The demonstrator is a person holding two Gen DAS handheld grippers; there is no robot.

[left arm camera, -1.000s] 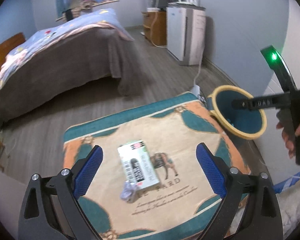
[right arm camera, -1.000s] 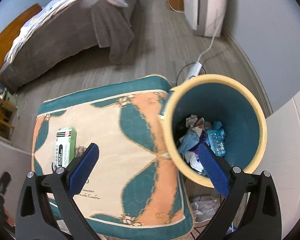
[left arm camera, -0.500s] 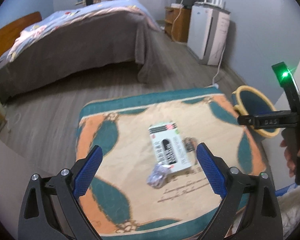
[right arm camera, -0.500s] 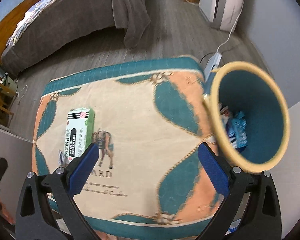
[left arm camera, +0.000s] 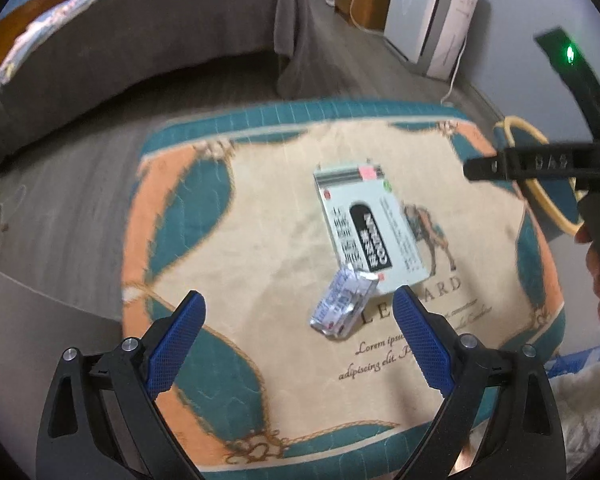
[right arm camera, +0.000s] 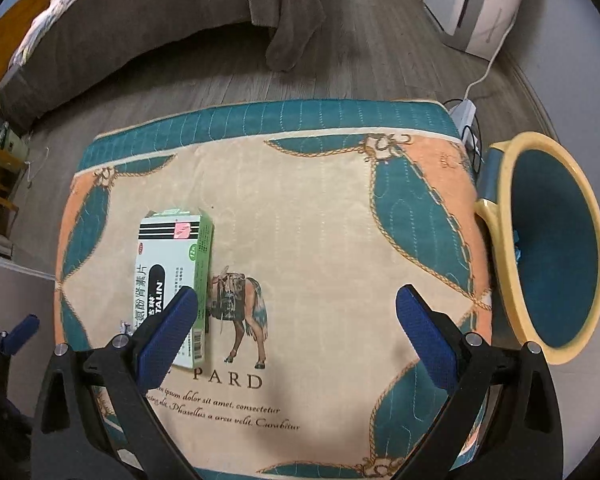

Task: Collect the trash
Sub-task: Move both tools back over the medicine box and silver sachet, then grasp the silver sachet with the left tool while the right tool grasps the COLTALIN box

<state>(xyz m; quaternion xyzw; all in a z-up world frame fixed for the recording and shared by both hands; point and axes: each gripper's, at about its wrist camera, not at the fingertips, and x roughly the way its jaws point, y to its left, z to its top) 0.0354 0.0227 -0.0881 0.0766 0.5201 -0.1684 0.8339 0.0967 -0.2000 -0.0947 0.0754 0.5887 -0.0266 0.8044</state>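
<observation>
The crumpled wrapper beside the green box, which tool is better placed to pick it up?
Left. The left tool is open with the wrapper almost between its fingers; the right tool faces bare cushion.

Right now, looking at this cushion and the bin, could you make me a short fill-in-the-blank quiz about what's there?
1. The green medicine box lies flat on the patterned ____.
2. The animal printed on the cushion beside the box is a ____.
3. The teal bin has a rim coloured ____.
4. Both the left hand-held gripper and the right hand-held gripper have their jaws ____.

Missing words: cushion; horse; yellow; open
</observation>
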